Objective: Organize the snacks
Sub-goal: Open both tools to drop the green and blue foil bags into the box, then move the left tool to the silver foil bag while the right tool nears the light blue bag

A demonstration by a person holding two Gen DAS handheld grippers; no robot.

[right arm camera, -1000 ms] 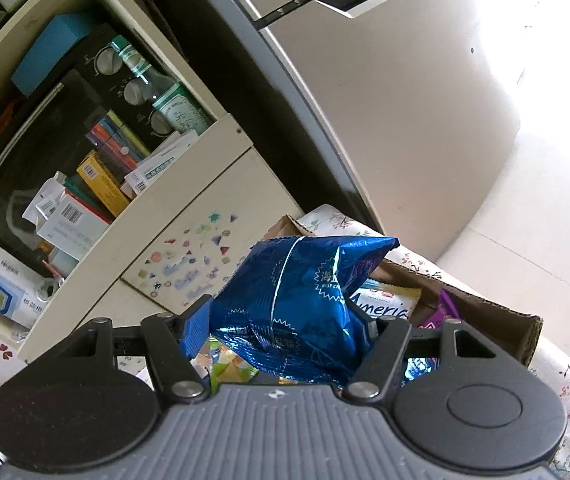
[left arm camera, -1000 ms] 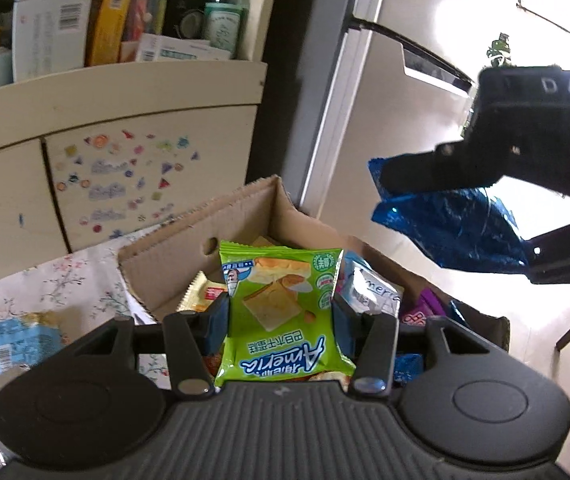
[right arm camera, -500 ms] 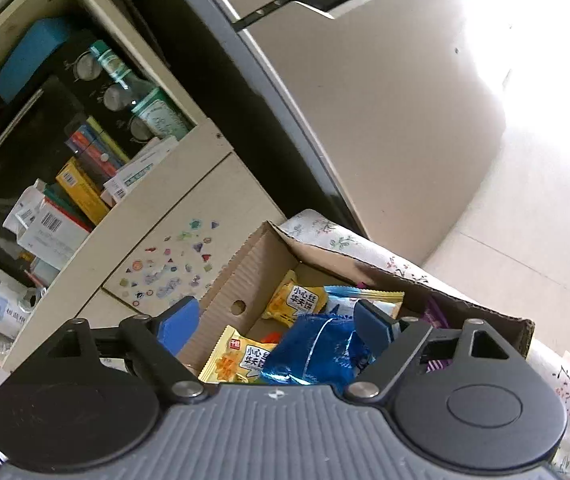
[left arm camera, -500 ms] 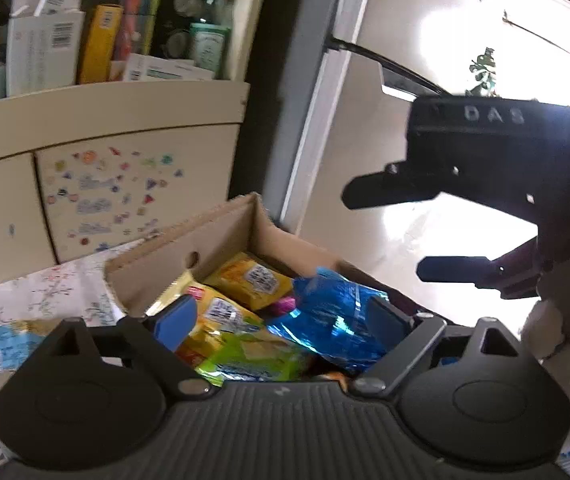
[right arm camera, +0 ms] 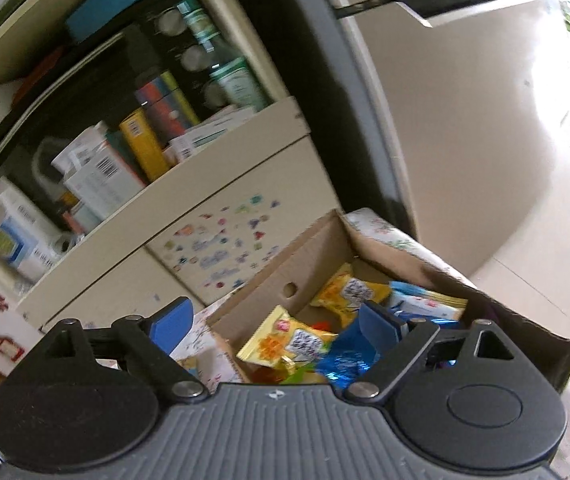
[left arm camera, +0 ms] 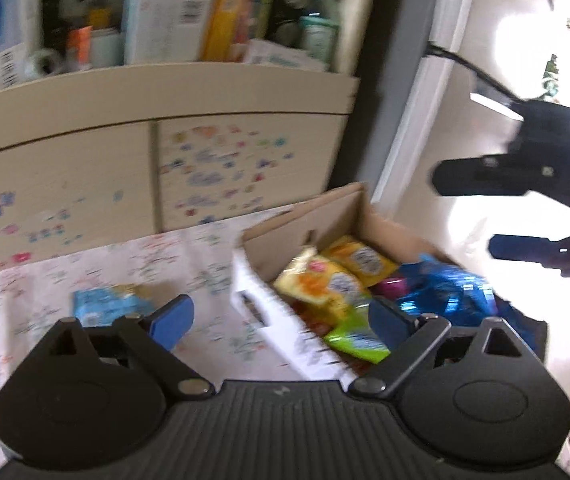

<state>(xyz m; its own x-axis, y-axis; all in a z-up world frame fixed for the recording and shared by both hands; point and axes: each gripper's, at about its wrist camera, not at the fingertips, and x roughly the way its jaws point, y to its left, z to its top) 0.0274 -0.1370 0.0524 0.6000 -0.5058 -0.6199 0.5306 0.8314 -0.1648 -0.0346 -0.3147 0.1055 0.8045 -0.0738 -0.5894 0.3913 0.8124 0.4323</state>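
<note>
A cardboard box (left arm camera: 325,216) stands on the table and holds several snack packs: yellow packs (left arm camera: 359,258), a green pack (left arm camera: 355,340) and a shiny blue bag (left arm camera: 445,296). The box also shows in the right wrist view (right arm camera: 317,248), with the yellow packs (right arm camera: 289,340) and the blue bag (right arm camera: 345,360) inside. My left gripper (left arm camera: 281,314) is open and empty over the box's near left wall. My right gripper (right arm camera: 275,322) is open and empty above the box; it also shows in the left wrist view (left arm camera: 497,216) at the right. A light blue snack pack (left arm camera: 103,306) lies on the tablecloth, left of the box.
A floral tablecloth (left arm camera: 65,280) covers the table. Behind it stands a cream cabinet (left arm camera: 157,128) with stickers on its doors and a shelf crowded with boxes and bottles (right arm camera: 133,152). Right of the table lies pale floor (right arm camera: 505,160).
Both grippers let go of their packs: the green pack and the blue bag dropped into the box. Both jaws opened wide. The left view swung left, showing more tablecloth and the light blue pack.
</note>
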